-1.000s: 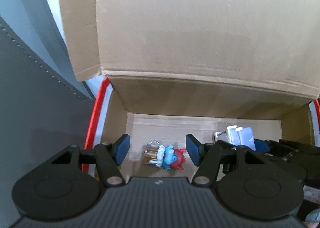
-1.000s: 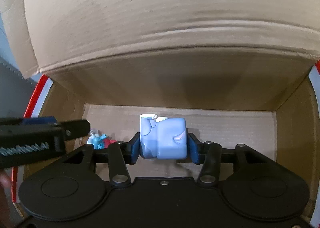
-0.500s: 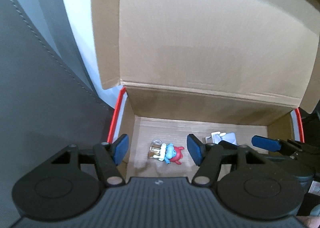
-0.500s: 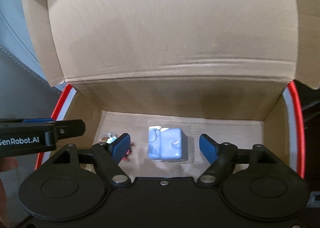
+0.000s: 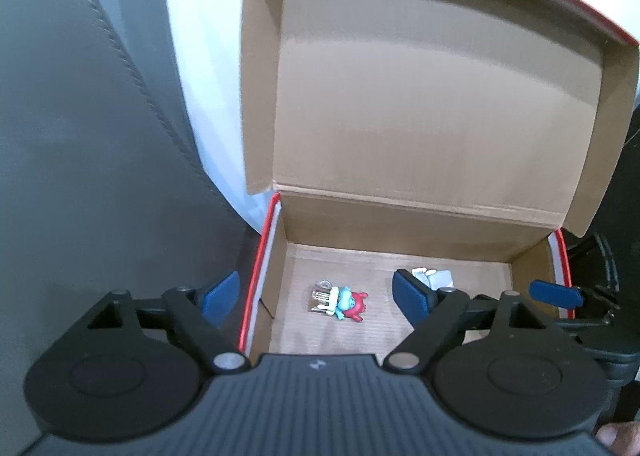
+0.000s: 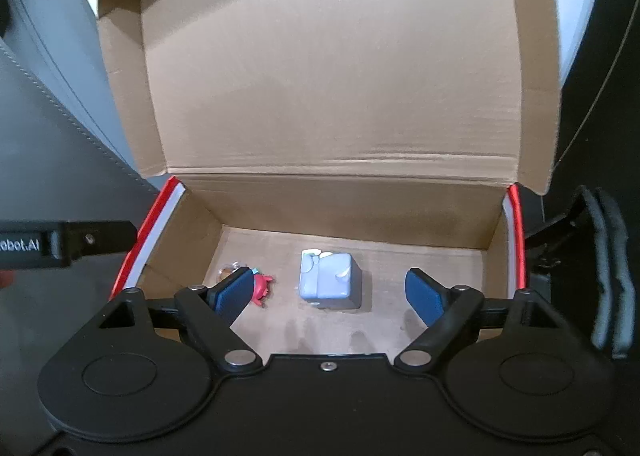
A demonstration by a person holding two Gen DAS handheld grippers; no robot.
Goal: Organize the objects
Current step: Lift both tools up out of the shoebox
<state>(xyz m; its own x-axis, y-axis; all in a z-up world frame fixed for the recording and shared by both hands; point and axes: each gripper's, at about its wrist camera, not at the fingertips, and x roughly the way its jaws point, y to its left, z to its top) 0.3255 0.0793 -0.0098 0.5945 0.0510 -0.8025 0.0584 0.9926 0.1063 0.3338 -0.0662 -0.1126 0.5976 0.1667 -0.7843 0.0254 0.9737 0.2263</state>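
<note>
Both grippers hang above the open cardboard box (image 6: 360, 212) with jaws opening and nothing between the pads: the left gripper (image 5: 316, 296) sits over the box's left half, the right gripper (image 6: 332, 292) over its middle. On the box floor lie 2 things, the small blue-and-red figurine (image 5: 344, 302) toward the left wall and the pale blue cube (image 6: 330, 278) at centre. The cube lies straight ahead and below the right gripper, so that hand looks nearer; its faces seem square to the box walls.
</note>
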